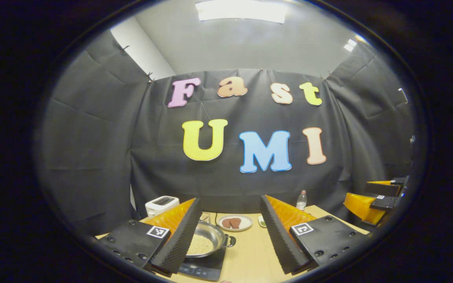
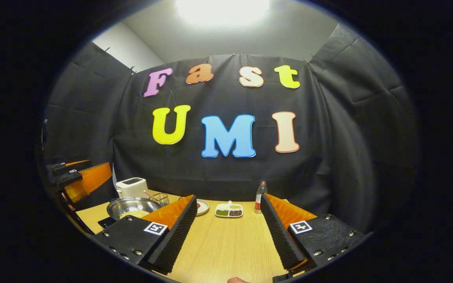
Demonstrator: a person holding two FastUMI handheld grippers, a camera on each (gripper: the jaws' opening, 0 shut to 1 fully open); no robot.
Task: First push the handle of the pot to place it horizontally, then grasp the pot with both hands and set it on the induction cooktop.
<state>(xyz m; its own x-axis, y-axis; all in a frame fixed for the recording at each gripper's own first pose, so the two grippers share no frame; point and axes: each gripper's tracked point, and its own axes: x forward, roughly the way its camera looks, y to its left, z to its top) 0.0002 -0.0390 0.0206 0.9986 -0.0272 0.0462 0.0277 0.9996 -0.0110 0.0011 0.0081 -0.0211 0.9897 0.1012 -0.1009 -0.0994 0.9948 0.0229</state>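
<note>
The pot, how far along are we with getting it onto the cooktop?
Done, by the look of it: the pot with pale grains inside already sits on the induction cooktop, its short handle sticking out sideways. In hand: nothing; the left gripper and right gripper are both open and raised above the table, clear of the pot. Left: seemingly nothing beyond pulling away.

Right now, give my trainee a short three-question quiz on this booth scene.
1. True or false: the pot sits on the induction cooktop.
2. What stands behind the pot by the wall: A toaster, B kettle, C blender?
3. Fill in: both the left claw and right claw are ____.

Key: 1 true; 2 A; 3 open, holding nothing.
</note>
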